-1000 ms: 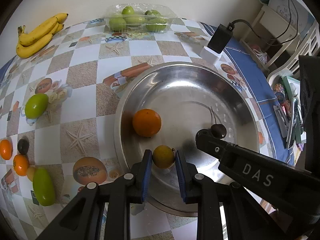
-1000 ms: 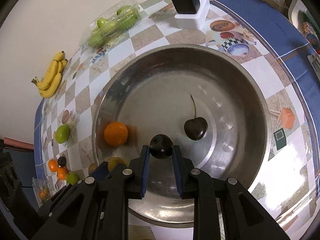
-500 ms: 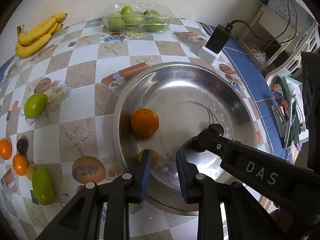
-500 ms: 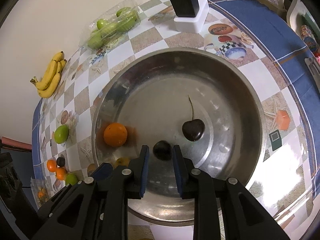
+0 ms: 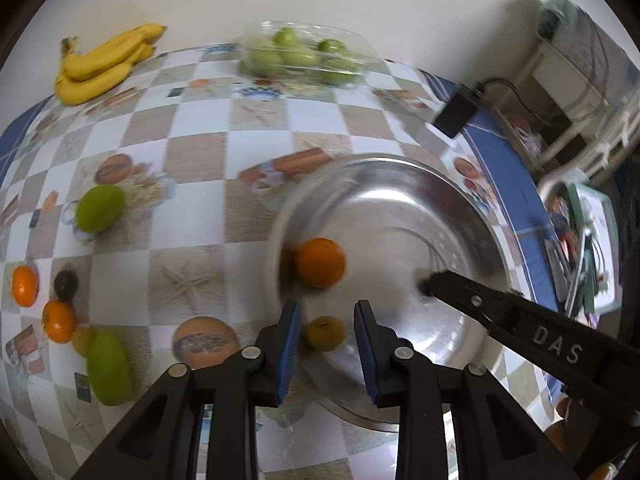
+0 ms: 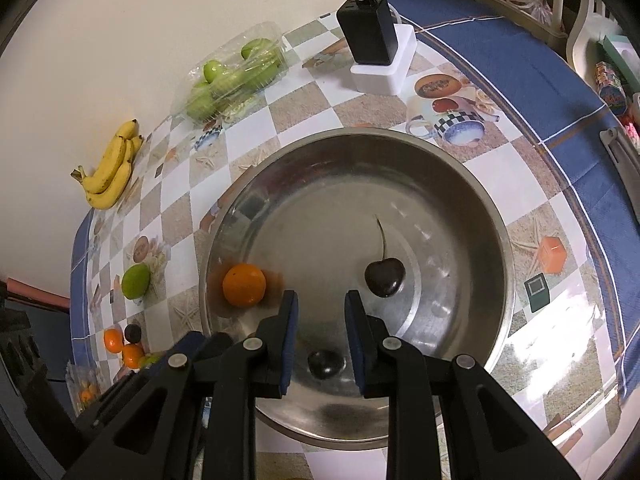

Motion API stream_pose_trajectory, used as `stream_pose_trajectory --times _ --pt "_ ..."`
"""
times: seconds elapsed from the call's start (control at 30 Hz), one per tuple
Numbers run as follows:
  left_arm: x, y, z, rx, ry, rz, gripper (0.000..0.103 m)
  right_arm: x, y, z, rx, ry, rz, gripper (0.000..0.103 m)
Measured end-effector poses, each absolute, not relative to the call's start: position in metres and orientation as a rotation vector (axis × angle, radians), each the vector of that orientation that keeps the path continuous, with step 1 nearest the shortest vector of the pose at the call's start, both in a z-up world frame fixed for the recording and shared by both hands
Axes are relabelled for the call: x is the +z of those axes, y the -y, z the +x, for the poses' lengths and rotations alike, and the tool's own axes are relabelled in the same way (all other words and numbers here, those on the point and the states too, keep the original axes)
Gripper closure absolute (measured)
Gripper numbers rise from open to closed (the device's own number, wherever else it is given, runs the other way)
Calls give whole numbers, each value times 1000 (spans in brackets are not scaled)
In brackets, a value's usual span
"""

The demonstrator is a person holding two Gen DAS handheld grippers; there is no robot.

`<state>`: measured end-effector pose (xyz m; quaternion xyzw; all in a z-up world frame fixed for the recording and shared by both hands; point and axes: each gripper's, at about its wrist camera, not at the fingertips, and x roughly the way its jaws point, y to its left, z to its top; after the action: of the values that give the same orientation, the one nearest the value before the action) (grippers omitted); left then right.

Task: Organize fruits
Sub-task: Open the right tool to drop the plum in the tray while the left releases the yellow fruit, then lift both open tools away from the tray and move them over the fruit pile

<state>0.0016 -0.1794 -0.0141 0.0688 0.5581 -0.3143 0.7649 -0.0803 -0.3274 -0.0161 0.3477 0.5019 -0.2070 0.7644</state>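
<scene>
- We are holding the left gripper (image 5: 326, 312) over the near edge of the steel bowl (image 5: 460, 200); its jaws are opening, and the small yellow fruit (image 5: 325, 333) is lying loose on the bowl floor between the blue pads, neither pad pressing on it.
- We are keeping the right gripper (image 6: 318, 304) above the same steel bowl (image 6: 472, 184), its jaws standing apart with nothing clamped; a dark round fruit (image 6: 325, 364) is sitting on the bowl floor in the gap, below the pads and clear of both.
- An orange (image 6: 244, 284) is resting in the bowl near its left wall, and a dark cherry (image 6: 384, 277) with a long stem is lying toward the middle.
- Outside the bowl, on the checkered tablecloth (image 5: 192, 152), we are seeing a bunch of bananas (image 5: 104, 65) at the far left by the wall, and a clear plastic box of green fruit (image 5: 306, 56) beside it.
- Nearer us on the left are lying a round green fruit (image 5: 100, 208), a long green fruit (image 5: 109, 368), two small oranges (image 5: 25, 286) and a dark fruit (image 5: 66, 283) (this view is motion-blurred).
- A black adapter (image 6: 368, 28) is standing on a white block beyond the bowl.
</scene>
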Motion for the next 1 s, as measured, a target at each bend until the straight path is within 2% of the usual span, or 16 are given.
stream_pose_trajectory --times 0.23,0.47,0.57,0.63,0.67,0.7,0.73,0.77,0.8,0.9,1.0 --pt "-10 149 23 -538 -1200 82 72 -18 322 -76 -443 -1106 737 79" --pt "-7 122 40 -452 -1198 19 58 -18 314 -70 -423 -1121 700 79" --pt "-7 117 43 -436 -1198 7 56 -17 311 -69 -421 -1121 689 79" --pt "-6 116 43 -427 -1197 6 49 -17 311 -68 -420 -1120 683 78" --pt "-6 115 44 -419 -1195 8 40 -17 310 -67 -420 -1122 679 69" --pt "-6 115 44 -412 -1194 11 32 -18 310 -66 -420 -1124 675 57" --pt "-7 115 44 -403 -1194 15 27 -18 309 -65 -422 -1128 667 51" --pt "-8 114 45 -398 -1195 17 18 -19 309 -64 -424 -1130 659 42" --pt "-9 113 45 -389 -1196 19 12 -19 308 -62 -428 -1135 644 38" --pt "-11 110 47 -369 -1192 23 7 -21 305 -59 -441 -1154 608 31" --pt "-13 107 49 -357 -1190 25 3 -24 304 -57 -442 -1172 596 30"
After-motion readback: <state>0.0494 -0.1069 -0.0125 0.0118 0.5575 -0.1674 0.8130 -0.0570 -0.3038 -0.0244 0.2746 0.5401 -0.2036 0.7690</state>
